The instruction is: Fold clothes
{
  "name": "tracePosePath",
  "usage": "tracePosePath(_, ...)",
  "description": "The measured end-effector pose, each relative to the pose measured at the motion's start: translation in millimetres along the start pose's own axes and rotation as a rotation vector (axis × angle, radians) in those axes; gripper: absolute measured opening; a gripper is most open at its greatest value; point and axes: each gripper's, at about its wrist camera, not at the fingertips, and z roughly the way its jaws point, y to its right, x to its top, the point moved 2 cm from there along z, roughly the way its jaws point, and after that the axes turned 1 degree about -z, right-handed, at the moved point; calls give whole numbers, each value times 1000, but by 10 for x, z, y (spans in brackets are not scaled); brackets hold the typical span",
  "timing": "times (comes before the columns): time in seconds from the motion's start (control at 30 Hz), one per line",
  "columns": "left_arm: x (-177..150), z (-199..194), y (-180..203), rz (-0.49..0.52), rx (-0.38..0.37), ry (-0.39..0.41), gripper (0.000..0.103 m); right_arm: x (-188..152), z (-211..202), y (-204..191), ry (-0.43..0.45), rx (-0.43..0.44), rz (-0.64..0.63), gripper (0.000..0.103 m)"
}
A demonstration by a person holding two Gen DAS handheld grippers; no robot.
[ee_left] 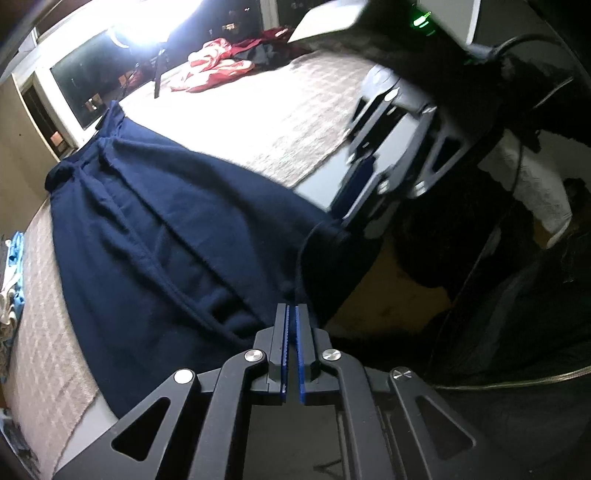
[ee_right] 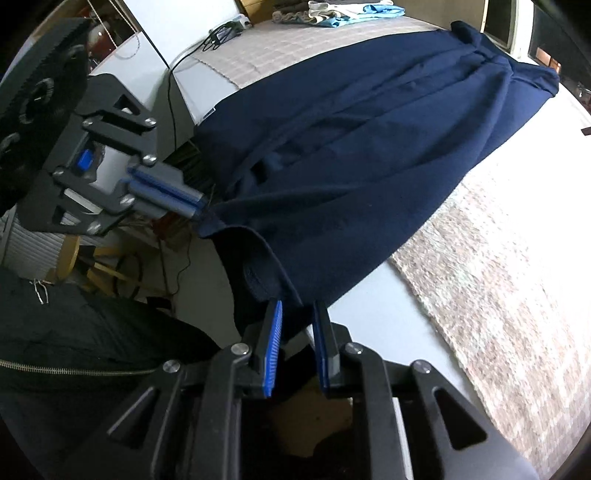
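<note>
A navy blue garment [ee_left: 155, 236] lies spread over a beige mat on the table, its near edge hanging off the front; it also shows in the right wrist view [ee_right: 369, 147]. My left gripper [ee_left: 291, 314] is shut on the garment's near hem; it also shows from the side in the right wrist view [ee_right: 201, 210], pinching a corner of the cloth. My right gripper [ee_right: 297, 310] has its jaws a little apart with the hem between them; whether the pads press the cloth is unclear. It also appears in the left wrist view [ee_left: 351, 218], at the garment's other near corner.
A beige woven mat [ee_right: 498, 295] covers the white table [ee_right: 369, 314]. Red and dark clothes [ee_left: 221, 66] are piled at the far end. Light blue and white folded clothes [ee_right: 347, 13] lie at one side. A cable [ee_right: 173, 66] runs over the table edge. My dark jacket [ee_right: 74, 350] is close below.
</note>
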Motion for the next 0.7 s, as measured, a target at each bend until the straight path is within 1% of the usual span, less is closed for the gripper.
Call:
tracePosePath(0.03,6,30,18,12,3,-4,13,13,2,29,-4,-1,-2,17)
tracePosePath(0.07,12,60,37,25,5,-7,15,41,-15,65,-4,1,-5,17)
tracePosePath(0.17,41,192,60,47,2,-23,15,59,-42,62,-19,19,-10,16)
tracePosePath(0.23,50,280,77,66,6,-32,15,46,-52,22,-33,35,-13,7)
tracePosePath(0.27,47,314,85,82,21,-39,13,40,-57,1,-40,42,-15,6)
tracePosePath(0.3,43,341,93,98,37,-44,5,33,-62,-19,-47,50,-16,4)
tracePosePath(0.33,44,334,91,101,36,-49,1,27,-67,-39,-54,58,-18,4)
tracePosePath(0.47,55,82,15,66,25,-16,1,1,-88,-120,-82,90,-23,3)
tracePosePath(0.53,58,-71,-7,64,43,11,1,-57,-147,-227,-86,127,-23,3)
tracePosePath(0.6,44,-154,-8,78,44,15,1,-81,-179,-232,-79,116,-20,3)
tracePosePath(0.63,42,-159,-14,82,48,12,1,-57,-206,-161,-44,66,-2,4)
tracePosePath(0.67,42,-155,-22,84,53,8,1,-31,-235,-88,-8,15,16,9)
tracePosePath(0.7,42,-151,-31,87,59,5,1,8,-230,0,7,4,44,12)
